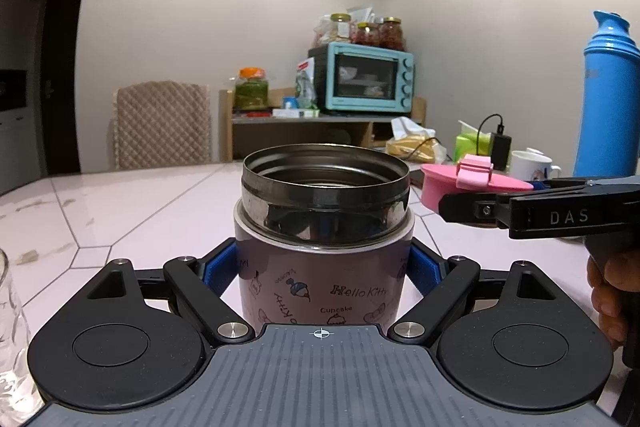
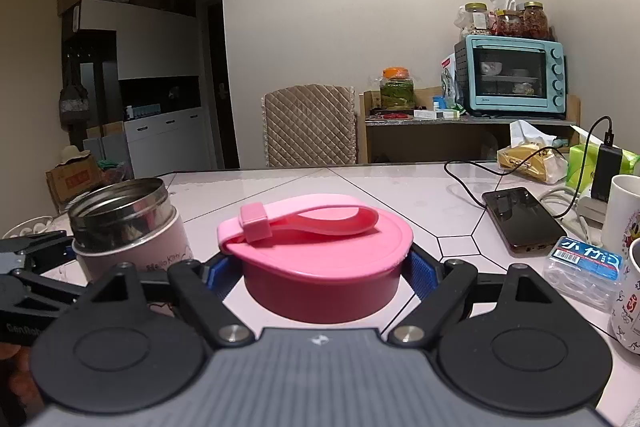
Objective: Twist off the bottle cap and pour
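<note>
A pink Hello Kitty bottle [image 1: 320, 267] with an open steel mouth stands upright on the white tiled table [image 1: 120, 211]. My left gripper [image 1: 324, 267] is shut on its body, blue pads on both sides. The bottle also shows in the right wrist view [image 2: 128, 227], at the left. My right gripper [image 2: 320, 267] is shut on the pink cap [image 2: 320, 259], which has a strap loop on top. In the left wrist view the cap [image 1: 448, 187] is held to the right of the bottle's mouth, off the bottle.
A clear glass [image 1: 12, 327] stands at the far left. A tall blue flask [image 1: 608, 99] and white mugs [image 2: 624, 211] stand at the right, with a phone [image 2: 520, 219] on a cable and a small plastic box [image 2: 584, 267].
</note>
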`<state>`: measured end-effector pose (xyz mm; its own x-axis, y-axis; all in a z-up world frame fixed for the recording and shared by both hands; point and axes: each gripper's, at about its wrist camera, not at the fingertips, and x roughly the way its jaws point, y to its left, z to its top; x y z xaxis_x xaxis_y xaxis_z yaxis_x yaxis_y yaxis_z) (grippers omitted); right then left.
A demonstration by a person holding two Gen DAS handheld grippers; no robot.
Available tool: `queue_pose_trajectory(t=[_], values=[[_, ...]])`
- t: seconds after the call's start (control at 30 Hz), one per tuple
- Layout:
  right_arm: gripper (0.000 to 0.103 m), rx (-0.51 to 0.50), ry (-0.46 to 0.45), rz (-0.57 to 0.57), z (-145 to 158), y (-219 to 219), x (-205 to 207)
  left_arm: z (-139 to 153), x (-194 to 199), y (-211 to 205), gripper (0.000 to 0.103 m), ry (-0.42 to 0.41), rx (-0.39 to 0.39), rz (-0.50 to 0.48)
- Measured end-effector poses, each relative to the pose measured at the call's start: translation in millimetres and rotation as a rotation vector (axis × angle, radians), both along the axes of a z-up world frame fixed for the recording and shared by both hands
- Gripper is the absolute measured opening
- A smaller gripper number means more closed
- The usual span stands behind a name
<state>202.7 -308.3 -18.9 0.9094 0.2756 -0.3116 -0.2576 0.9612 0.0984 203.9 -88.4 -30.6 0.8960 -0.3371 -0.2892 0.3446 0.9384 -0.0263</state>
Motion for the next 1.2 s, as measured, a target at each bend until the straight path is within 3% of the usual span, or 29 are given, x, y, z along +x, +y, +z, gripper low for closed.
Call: queue_pose_trajectory(t=[1.2], values=[[0.085,-0.063,0.066,0.054,-16.7,-9.7,18.5,2.3,-2.9,-22.7,0.09,0.002,-0.001,0.258]])
